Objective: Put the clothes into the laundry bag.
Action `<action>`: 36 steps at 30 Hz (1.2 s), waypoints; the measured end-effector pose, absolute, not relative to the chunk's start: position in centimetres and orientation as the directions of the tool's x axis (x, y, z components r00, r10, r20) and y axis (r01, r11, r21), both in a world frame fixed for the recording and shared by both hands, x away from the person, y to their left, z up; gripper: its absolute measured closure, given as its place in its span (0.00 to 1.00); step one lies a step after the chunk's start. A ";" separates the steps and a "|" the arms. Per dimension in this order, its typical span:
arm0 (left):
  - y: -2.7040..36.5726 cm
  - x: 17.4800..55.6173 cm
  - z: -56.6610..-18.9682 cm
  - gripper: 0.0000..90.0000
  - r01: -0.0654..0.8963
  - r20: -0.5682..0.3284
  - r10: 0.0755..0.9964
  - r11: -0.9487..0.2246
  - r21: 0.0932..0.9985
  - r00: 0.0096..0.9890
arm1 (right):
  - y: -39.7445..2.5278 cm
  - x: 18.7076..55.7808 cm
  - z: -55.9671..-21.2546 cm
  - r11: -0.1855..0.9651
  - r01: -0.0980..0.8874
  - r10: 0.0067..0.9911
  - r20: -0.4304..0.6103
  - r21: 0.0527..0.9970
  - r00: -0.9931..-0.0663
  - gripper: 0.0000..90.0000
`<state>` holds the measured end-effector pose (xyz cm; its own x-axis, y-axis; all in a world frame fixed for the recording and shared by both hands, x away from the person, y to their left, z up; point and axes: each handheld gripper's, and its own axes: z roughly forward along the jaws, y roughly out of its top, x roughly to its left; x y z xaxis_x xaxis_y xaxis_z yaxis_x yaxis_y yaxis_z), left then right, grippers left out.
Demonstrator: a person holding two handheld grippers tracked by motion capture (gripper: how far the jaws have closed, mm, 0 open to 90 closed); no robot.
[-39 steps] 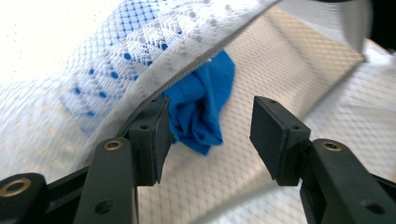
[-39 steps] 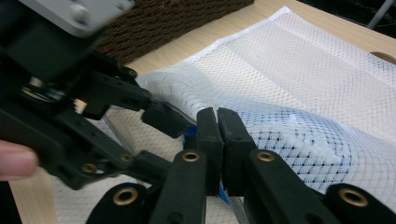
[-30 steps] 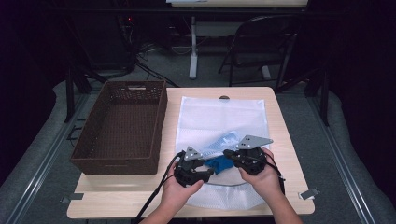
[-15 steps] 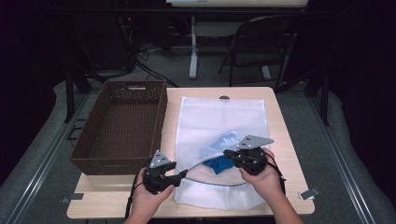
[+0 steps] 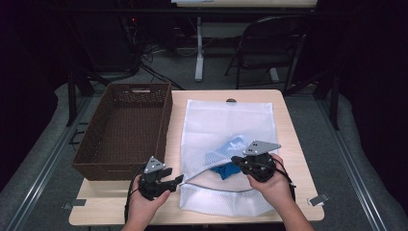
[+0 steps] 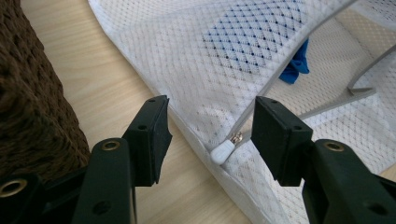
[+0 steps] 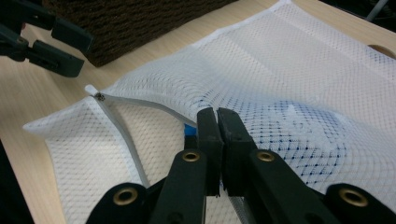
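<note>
While the right tool [image 7: 217, 135] pinches the upper edge of the white mesh bag [image 5: 231, 125] beside its zipper opening, the left tool [image 6: 210, 135] sits apart, straddling the white zipper pull [image 6: 222, 150] (untouched). Inside lies a blue cloth [image 5: 225, 169]. Left of the bag, a brown basket [image 5: 96, 163] shares the worktop [image 5: 284, 110].

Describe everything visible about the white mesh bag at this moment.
The white mesh bag is a flat, see-through net pouch lying on the wooden table beside the brown wicker basket. Its grey zipper runs across the near end and is open, with the white pull tab between the open left gripper's jaws. The right gripper pinches the upper layer at the opening. Blue fabric lies inside.
</note>
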<state>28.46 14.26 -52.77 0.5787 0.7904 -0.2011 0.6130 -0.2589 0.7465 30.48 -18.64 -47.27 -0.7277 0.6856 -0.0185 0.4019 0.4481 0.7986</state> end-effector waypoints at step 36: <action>14.5 28.9 -54.0 0.52 0.636 -0.196 0.801 -0.272 0.723 0.566 | -18.7 29.7 -54.8 0.492 0.516 0.693 0.044 0.701 -0.720 0.96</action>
<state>28.91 14.49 -53.96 0.5656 0.8010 -0.1962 0.6356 -0.2718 0.7226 29.70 -18.72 -54.77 -0.7197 0.6929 0.0435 0.5164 0.4923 0.7007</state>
